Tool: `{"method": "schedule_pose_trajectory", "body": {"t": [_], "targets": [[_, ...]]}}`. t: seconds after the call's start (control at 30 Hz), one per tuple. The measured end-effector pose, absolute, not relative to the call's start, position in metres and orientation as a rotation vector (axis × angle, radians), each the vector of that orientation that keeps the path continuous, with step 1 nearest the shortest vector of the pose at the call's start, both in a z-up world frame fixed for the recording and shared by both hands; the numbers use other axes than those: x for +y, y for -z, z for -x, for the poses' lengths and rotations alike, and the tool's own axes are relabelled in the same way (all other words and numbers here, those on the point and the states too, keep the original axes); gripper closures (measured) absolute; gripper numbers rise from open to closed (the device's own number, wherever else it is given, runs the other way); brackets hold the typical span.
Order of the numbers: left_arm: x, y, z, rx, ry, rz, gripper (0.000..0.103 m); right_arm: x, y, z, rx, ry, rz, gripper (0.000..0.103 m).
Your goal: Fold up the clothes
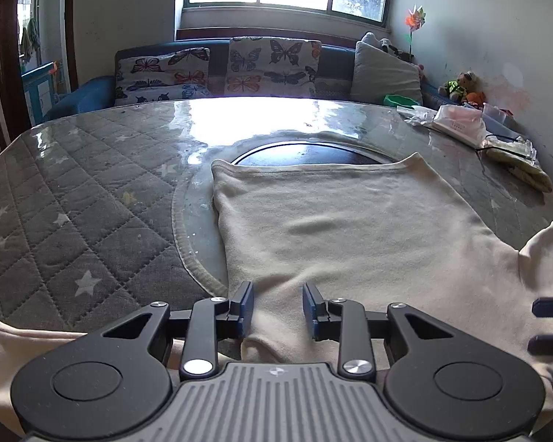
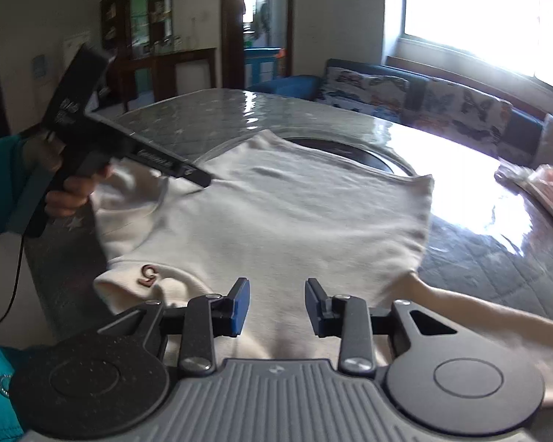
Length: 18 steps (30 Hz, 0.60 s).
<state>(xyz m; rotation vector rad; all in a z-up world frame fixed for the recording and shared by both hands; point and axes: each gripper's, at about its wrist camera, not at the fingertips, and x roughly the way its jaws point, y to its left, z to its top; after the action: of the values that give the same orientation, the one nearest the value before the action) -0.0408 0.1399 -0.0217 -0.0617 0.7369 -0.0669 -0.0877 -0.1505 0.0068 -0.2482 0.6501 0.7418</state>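
Across the table [image 1: 73, 191] our cream shirt [image 1: 350, 228] lies spread flat, sleeves out, no fold yet visible. Both our left gripper [image 1: 278, 311] and right gripper [image 2: 277, 307] stand partly open over its near edge, holding nothing; all the folding looks left.

Wide free stretch of glossy grey quilted star-print tabletop [image 1: 73, 199] left of the flat cream cotton garment [image 1: 350, 228]. Far right edge crowded with crinkled clear plastic bags and a white packet [image 1: 461, 123], blocking passage by the wall.
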Motion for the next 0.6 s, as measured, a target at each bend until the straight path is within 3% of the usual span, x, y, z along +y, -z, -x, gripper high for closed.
{"method": "schedule_pose_trajectory", "body": {"t": [0.07, 0.33, 0.6], "targets": [[0.136, 0.018, 0.046, 0.725, 0.069, 0.055, 0.064, -0.161, -0.008, 0.084, 0.649, -0.704, 0.224, 0.07], [0.11, 0.004, 0.065, 0.687, 0.149, 0.013, 0.056, -0.216, 0.009, 0.075, 0.706, -0.492, 0.174, 0.07], [0.083, 0.004, 0.089, 0.689, 0.226, -0.025, 0.046, -0.244, 0.005, 0.064, 0.677, -0.387, 0.14, 0.06]]}}
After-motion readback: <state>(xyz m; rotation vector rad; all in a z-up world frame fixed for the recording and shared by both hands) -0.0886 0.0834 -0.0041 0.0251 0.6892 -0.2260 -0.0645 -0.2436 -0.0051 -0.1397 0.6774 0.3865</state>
